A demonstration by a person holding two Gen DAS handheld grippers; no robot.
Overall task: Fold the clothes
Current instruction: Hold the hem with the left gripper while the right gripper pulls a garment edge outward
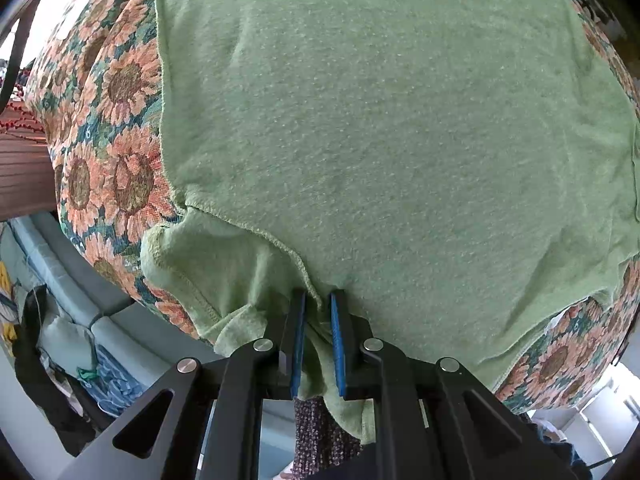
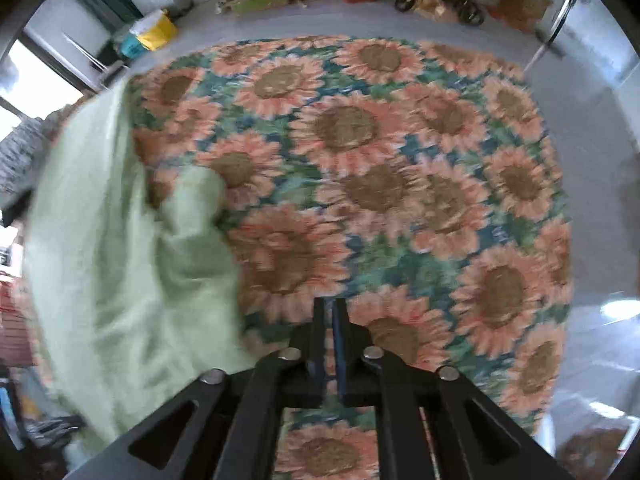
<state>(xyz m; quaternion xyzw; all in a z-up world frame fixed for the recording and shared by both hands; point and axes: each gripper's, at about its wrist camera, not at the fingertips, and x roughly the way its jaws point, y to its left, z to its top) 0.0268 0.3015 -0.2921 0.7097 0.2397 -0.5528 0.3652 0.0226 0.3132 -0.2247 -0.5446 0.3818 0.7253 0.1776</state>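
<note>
Left tool (image 1: 318,300), at the bottom centre of its own view, is clamped on a bunched fold of the green garment (image 1: 380,140): cloth fills the narrow gap between its blue pads (image 1: 298,344) and spills out below them. Right tool (image 2: 330,306), at the bottom centre of the right wrist view, has its jaws slightly apart with nothing between them; it hangs over bare sunflower-print tablecloth (image 2: 400,200).

Just beyond the left tool a stitched hem runs diagonally up to the left, with a rumpled flap, probably a sleeve or turned-back edge, beside it at lower left. Farther up, the garment lies spread and fairly smooth across the table, filling most of the frame, its left edge straight against the sunflower print. In the right wrist view it shows as a blurred, pale green heap along the left side, near the table's edge.

It looks like a soft, light fleece or terry knit: limp, likely to sag and crease wherever it is unsupported, not slippery. A hem or corner seems the surest place to pinch, since the stitched edge gives the pads something firmer.
</note>
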